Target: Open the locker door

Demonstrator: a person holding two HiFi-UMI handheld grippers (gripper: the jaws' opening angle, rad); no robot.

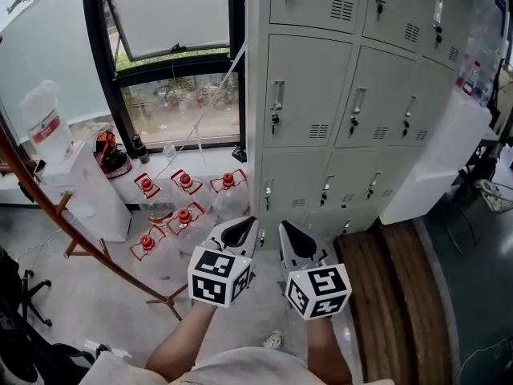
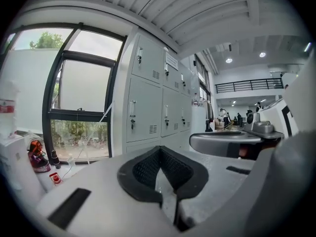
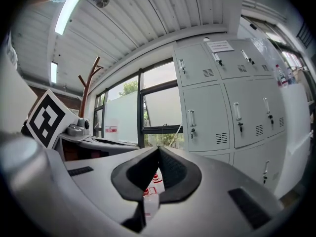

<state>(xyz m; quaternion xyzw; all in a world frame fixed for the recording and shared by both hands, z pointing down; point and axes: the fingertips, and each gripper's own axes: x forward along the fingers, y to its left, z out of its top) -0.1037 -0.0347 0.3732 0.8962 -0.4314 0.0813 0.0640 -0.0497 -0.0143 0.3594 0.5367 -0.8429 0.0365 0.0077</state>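
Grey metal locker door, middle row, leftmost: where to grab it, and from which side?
Take the slim vertical silver bar handle near the left edge of the grey metal locker door, just above its key lock. The bar stands upright, so come straight at the door's front and close across it sideways. Handle at the left suggests hinges on the right.

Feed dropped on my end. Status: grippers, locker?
Left gripper shut, empty; right gripper shut, empty. Grey metal locker doors in view closed, untouched. Red-capped clear jugs low left, not blocking.
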